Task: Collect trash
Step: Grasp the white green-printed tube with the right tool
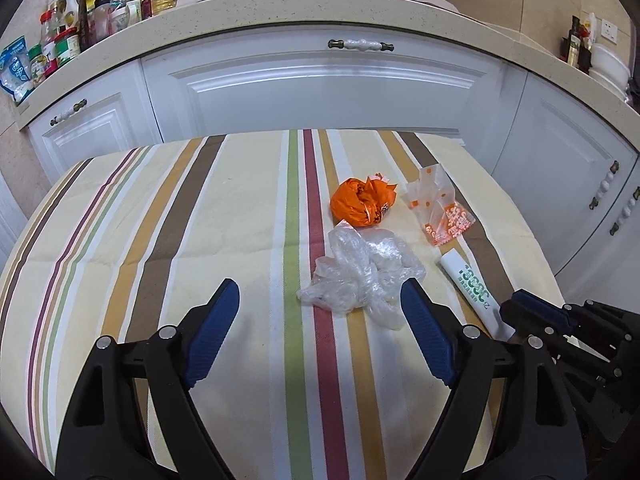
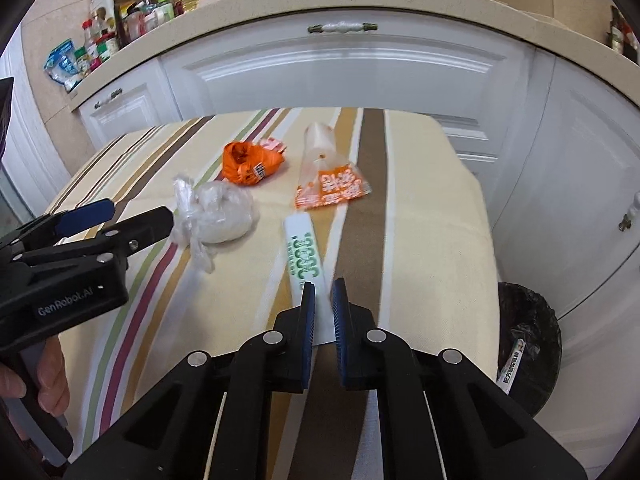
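On the striped tablecloth (image 1: pixel 160 220) lie a crumpled clear plastic bag (image 1: pixel 360 268) (image 2: pixel 216 212), a balled orange bag (image 1: pixel 360 204) (image 2: pixel 248 160), a clear and orange snack wrapper (image 1: pixel 440 212) (image 2: pixel 332 184) and a white tube with green print (image 1: pixel 472 280) (image 2: pixel 302 248). My left gripper (image 1: pixel 320 286) (image 2: pixel 138 212) is open, its jaws standing wide just short of the clear bag, with the right finger's tip beside the bag's edge. My right gripper (image 2: pixel 324 285) (image 1: pixel 516 300) is shut on the near end of the white tube.
A bin with a black liner (image 2: pixel 528 340) stands on the floor off the table's right edge, a wrapper inside it. White cabinets (image 1: pixel 320 88) and a counter with jars (image 1: pixel 68 40) lie beyond the table. A hand (image 2: pixel 48 384) holds the left gripper's handle.
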`<state>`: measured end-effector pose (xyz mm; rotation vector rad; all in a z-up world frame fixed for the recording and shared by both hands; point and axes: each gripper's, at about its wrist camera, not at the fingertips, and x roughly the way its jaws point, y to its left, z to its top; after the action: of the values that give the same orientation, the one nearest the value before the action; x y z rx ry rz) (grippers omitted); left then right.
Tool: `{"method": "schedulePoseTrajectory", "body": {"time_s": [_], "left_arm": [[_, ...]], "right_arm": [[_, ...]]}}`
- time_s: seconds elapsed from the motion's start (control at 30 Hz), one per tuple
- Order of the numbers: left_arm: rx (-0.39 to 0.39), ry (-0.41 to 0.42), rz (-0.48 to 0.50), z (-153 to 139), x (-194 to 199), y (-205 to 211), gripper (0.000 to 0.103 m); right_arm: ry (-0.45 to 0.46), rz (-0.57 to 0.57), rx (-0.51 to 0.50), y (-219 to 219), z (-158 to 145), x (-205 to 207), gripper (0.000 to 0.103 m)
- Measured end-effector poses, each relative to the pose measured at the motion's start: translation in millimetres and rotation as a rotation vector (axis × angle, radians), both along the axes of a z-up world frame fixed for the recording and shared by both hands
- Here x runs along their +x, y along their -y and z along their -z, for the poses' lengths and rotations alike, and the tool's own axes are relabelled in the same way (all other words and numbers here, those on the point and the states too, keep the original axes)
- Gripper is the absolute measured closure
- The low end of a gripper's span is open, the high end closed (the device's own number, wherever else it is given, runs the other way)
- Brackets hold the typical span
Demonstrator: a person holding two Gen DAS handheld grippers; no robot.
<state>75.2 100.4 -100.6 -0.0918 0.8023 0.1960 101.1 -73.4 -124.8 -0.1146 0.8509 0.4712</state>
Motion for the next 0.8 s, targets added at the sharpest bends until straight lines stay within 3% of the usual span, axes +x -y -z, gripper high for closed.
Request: {"method": "schedulePoseTrajectory", "body": {"time_s": [0.07,0.13,0.33,0.43,0.53,0.8], "left_arm": [[0.005,0.001,-0.004,0,-1,0,0.022],[0.003,-0.006,-0.007,0,-1,-2,0.022],[-0.004,-0.027,-0.021,5,-5,-10,0.022],[-0.005,-0.03,-0.027,7,-7,-14,0.022],[-0.01,-0.032,-0.031,8,-7,-17,0.022],[-0.02,-0.023,-0.012,8,-6,-13,0.022]], "right_arm": [[0.0,0.008,0.011,3,0,-1,0.054],[0.019,0.015,0.014,3,-3,-2,0.05],[-0.002,-0.025,-0.028,-6,4,-3,0.052],[-0.028,-0.038,-0.05,-10,13,-3,0.062],[-0.023,-0.041,-0.054,-10,12,-5,0.079],[-0.004,-0.031,-0.03,-8,7,-10,0.08]]}}
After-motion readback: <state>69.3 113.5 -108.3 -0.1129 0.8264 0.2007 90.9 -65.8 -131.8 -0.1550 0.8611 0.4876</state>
